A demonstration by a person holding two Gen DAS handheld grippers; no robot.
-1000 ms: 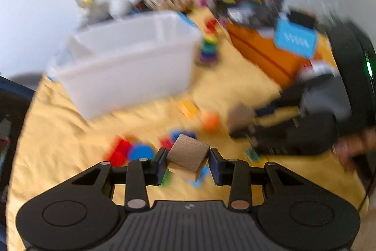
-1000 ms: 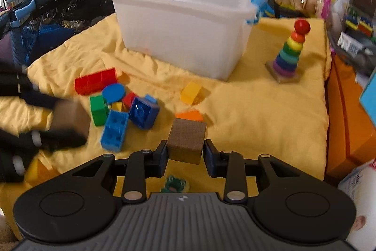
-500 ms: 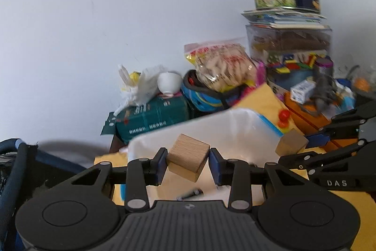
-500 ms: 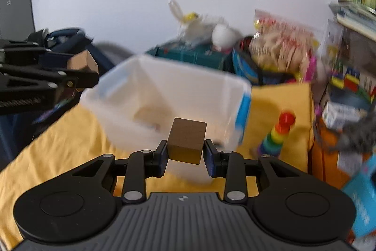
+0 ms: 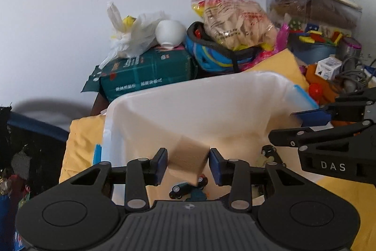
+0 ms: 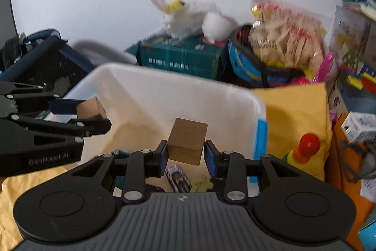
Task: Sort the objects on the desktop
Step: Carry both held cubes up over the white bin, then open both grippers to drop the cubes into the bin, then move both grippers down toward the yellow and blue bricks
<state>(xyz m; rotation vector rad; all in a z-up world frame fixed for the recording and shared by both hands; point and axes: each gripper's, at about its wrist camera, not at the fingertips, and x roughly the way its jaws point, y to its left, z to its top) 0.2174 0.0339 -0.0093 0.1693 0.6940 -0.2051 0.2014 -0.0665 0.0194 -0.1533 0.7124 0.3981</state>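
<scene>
A wooden block point(image 5: 188, 155) sits between the fingers of the left claw point(image 5: 188, 165) above the white bin point(image 5: 195, 107); whether it is gripped cannot be told, as it appears blurred and the fingers appear slightly parted. A second wooden block point(image 6: 186, 141) is held by the right claw point(image 6: 185, 155) over the bin's near edge. Both blocks are judged light, rigid and smooth, best gripped on flat opposite faces. Toy cars point(image 6: 177, 177) are seen on the bin's floor.

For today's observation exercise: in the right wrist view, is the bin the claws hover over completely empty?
No: inside the white bin, below the right claw, lie a toy car and other small items.
</scene>
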